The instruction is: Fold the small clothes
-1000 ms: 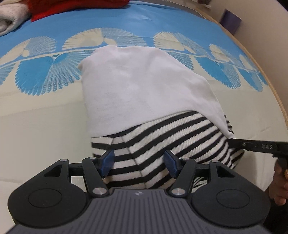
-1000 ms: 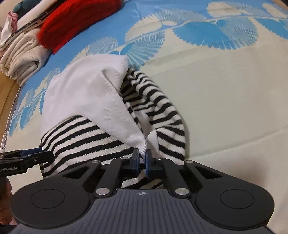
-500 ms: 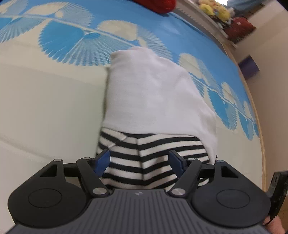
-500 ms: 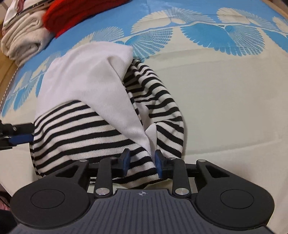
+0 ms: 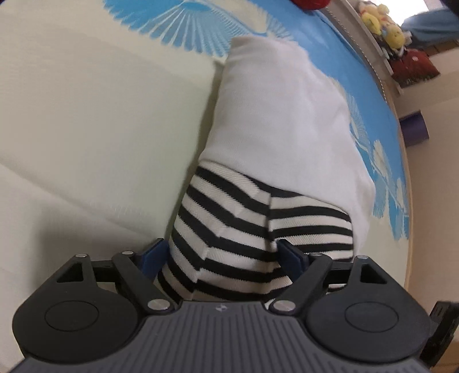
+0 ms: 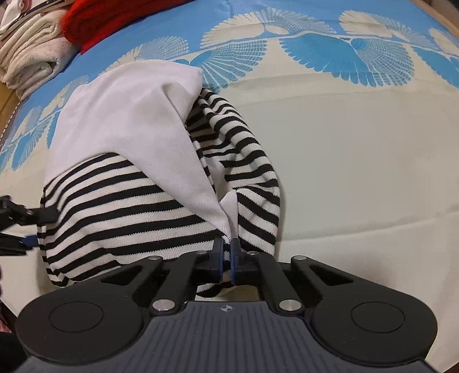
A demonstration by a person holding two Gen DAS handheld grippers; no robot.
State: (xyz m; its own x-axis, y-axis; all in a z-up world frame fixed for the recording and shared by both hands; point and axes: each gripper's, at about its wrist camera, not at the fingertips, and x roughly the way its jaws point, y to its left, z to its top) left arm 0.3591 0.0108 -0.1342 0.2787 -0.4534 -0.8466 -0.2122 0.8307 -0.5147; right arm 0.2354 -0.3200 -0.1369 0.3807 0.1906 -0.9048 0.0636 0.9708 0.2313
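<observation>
A small garment, white on top with a black-and-white striped lower part (image 5: 243, 226), lies partly folded on the bed. It also shows in the right wrist view (image 6: 120, 189). My left gripper (image 5: 221, 258) is open, its blue fingertips (image 5: 152, 254) astride the striped hem at the near left corner. My right gripper (image 6: 227, 258) is shut on the garment's near right edge, where white and striped cloth meet. The left gripper shows at the left edge of the right wrist view (image 6: 25, 226).
The bedsheet (image 6: 358, 157) is cream with a blue fan pattern. Folded cream cloth (image 6: 31, 63) and a red knit (image 6: 114, 17) lie at the far left. A wooden bed edge (image 5: 408, 200), a purple object (image 5: 414, 129) and a shelf with toys (image 5: 384, 25) are to the right.
My right gripper opened half a second ago and has shut again on the garment's edge. My left gripper moved closer, with the striped hem now between its open fingers.
</observation>
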